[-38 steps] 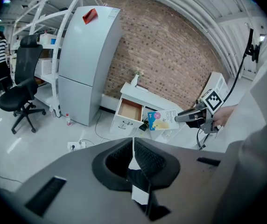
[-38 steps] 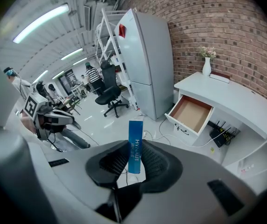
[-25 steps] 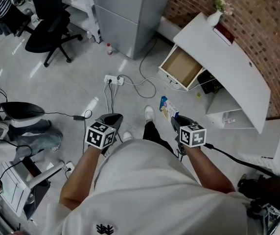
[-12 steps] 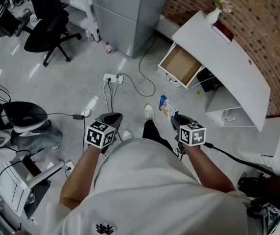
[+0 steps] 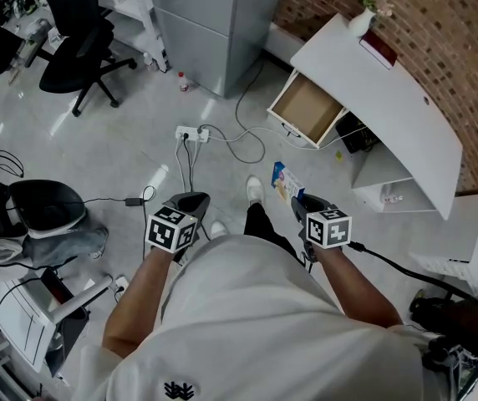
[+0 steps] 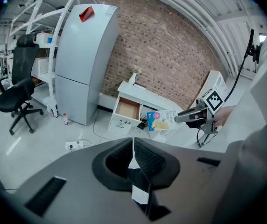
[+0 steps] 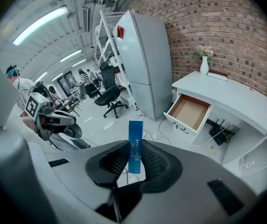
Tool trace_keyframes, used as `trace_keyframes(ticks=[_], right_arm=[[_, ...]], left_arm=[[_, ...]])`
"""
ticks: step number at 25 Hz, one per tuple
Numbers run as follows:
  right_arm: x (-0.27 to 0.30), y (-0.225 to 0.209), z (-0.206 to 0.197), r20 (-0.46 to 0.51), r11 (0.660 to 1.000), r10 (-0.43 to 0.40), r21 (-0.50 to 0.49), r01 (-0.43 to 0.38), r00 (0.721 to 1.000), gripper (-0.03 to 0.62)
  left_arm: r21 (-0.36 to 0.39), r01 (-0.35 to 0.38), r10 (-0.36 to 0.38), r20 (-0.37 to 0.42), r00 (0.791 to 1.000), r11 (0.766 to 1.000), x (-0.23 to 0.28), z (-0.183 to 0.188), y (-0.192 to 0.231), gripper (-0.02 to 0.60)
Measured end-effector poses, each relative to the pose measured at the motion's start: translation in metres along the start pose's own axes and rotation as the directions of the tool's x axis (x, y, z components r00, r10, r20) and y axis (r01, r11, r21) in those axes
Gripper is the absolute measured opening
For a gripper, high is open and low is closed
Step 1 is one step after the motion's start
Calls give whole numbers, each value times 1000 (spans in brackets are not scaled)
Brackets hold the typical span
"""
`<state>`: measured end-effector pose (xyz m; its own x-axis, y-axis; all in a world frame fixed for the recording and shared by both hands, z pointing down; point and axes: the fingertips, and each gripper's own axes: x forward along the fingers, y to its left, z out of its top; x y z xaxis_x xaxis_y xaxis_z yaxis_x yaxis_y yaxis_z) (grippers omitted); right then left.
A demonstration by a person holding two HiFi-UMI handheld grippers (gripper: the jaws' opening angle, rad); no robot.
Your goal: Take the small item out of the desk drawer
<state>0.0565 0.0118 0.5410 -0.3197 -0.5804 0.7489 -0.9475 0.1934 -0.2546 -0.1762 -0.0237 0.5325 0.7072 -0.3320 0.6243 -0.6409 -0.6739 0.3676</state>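
- Grey fridge (image 5: 214,23): tallest thing here, well ahead of both claws, left of the right claw's line and against the brick wall (image 5: 465,65).
- White desk (image 5: 389,115): ahead and to the right of the right claw (image 5: 299,204), well apart from it. A white vase (image 5: 361,22) stands on its far end.
- Black office chair (image 5: 76,53): far ahead-left of the left claw (image 5: 190,200), on the floor.
- Drawer (image 5: 307,111): pulled out of the desk on the fridge side, brown bottom showing. It's ahead of the right claw, slightly right, well apart.
- Right claw: pinching the small box (image 7: 135,146). Pads press on both broad faces and the blue spine faces the camera.
- Small box: out of the drawer and held in the right claw. It stands upright between the jaws, with its top half sticking out past the tips. In the head view it shows just ahead of that claw, over the floor, nowhere near the drawer.
- Left claw: jaws pressed together with nothing between them, level with the right claw and well apart from the box.
- Power strip (image 5: 192,134): on the floor ahead of the left claw, with cables running toward the desk.
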Motion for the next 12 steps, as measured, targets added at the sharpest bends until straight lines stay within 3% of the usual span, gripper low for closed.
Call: trace_keyframes(ticks=[12], right_arm=[[4,-14,-1,-13,1000,-6,22,7,1000,101]], left_arm=[[3,15,-15,-25,1000,1000,16,6,-1,31]])
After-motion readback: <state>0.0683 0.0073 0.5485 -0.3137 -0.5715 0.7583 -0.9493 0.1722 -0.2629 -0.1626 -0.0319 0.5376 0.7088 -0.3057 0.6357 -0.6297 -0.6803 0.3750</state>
